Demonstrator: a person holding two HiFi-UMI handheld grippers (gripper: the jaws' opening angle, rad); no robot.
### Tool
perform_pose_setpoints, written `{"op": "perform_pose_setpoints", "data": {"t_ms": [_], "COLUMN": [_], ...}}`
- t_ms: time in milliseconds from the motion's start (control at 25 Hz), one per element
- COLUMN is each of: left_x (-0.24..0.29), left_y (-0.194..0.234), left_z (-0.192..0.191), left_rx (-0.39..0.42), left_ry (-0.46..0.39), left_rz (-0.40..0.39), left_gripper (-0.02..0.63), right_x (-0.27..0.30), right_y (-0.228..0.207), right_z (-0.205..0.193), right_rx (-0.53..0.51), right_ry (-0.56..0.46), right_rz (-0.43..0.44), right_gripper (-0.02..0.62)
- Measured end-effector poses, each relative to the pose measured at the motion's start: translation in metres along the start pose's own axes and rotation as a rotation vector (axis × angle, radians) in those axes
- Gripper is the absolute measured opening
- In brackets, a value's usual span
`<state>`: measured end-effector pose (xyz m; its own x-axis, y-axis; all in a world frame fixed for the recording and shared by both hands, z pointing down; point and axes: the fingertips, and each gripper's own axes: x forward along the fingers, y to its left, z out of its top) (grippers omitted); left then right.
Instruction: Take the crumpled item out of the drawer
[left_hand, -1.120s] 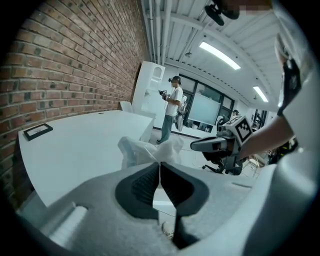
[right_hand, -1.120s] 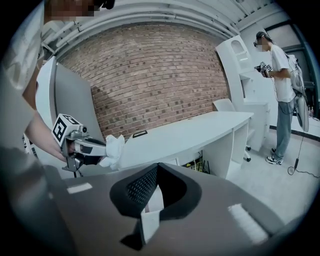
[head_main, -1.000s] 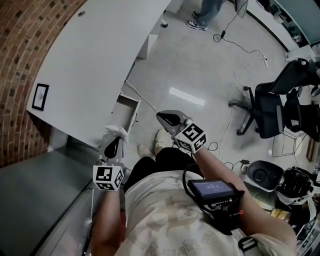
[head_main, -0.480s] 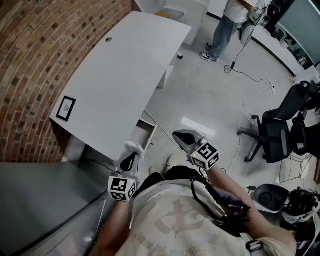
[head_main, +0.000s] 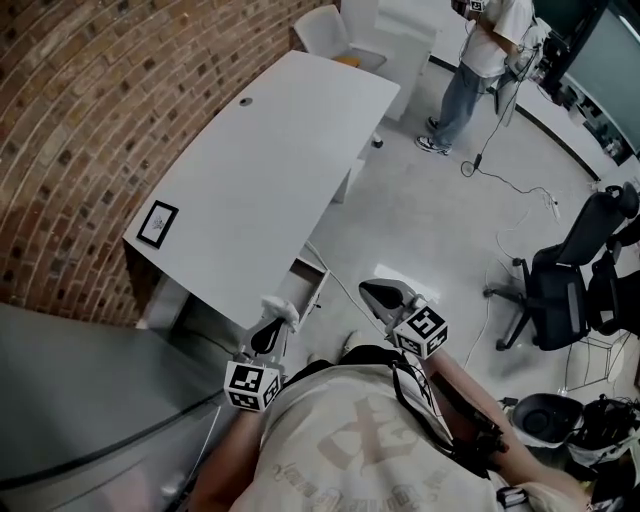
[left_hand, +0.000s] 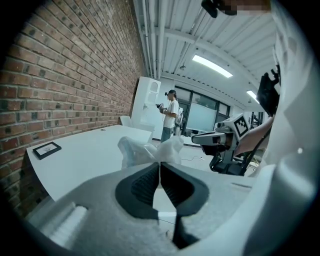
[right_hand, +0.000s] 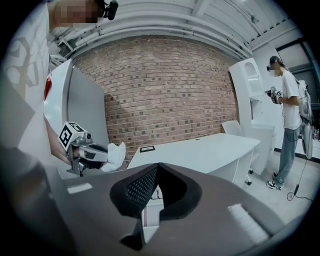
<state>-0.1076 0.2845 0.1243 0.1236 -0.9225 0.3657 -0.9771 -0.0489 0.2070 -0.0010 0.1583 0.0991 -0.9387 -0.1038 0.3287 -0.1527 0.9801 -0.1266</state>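
One white bench (head_main: 270, 170) filled the left of the scene, with the open drawer (head_main: 308, 283) under its near end. The left hand-held gripper (left_hand: 160, 166) was clamped shut on the crumpled item (left_hand: 149, 149), which bunched out past its tips toward the bench, outside the drawer and just on its near side. The right hand-held gripper (right_hand: 158, 167), closed on nothing, hung apart to the right, so the left was the nearer.

Head view overhead, gripper views level — desk (head_main: 270, 170) shared
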Motion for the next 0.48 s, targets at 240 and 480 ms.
{"op": "perform_pose_setpoints", "data": {"t_ms": [240, 480], "left_x": [-0.002, 0.002], "left_y": [-0.006, -0.022], "left_z": [-0.003, -0.004], "left_rx": [0.004, 0.022], "left_ry": [-0.003, 0.001], "left_rz": [-0.004, -0.037], "left_gripper": [0.014, 0.014], "right_x": [-0.003, -0.014], "right_y": [0.012, 0.012], "right_z": [-0.006, 0.0], "right_rx": [-0.012, -0.032], "right_ry": [0.013, 0.012], "right_rz": [0.02, 0.01], "right_gripper": [0.008, 0.008]}}
